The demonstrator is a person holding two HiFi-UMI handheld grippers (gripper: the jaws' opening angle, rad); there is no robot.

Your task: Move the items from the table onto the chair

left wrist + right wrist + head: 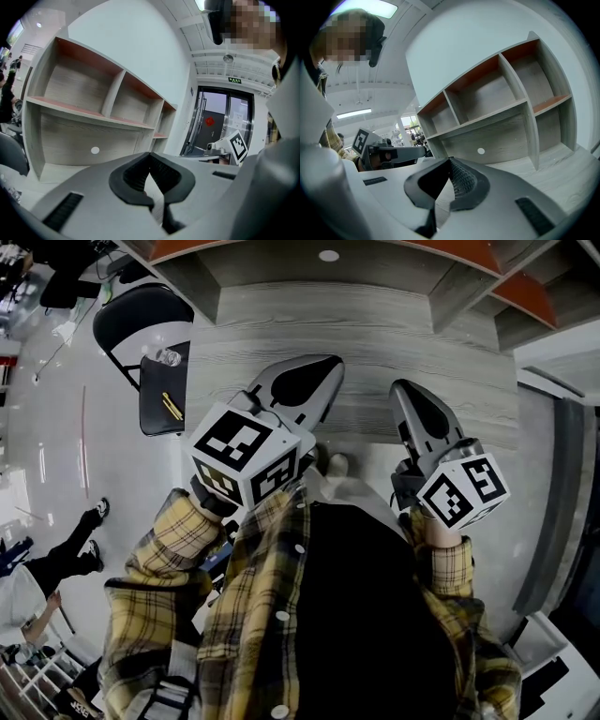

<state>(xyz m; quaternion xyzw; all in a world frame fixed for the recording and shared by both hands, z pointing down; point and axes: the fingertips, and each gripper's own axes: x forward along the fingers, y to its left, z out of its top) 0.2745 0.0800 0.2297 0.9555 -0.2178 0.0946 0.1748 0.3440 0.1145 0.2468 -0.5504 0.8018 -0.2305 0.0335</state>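
Left of the desk, the chair carries a clear item and a thin yellow item, both too small to identify. Its legs are hidden beneath the seat. The shelf unit behind the desk is cut off by the top edge. The desk's near edge is hidden by the person's shirt. Farther left of the desk, a bystander is cropped by the picture's side.

**Three cameras, one table**
My head camera looks steeply down, close over the grey wood-grain table; the left gripper and right gripper cameras face nearly level along their jaws. Both share the pale wooden shelf unit with orange-red boards: 10 o'clock for the left, 2 o'clock for the right.
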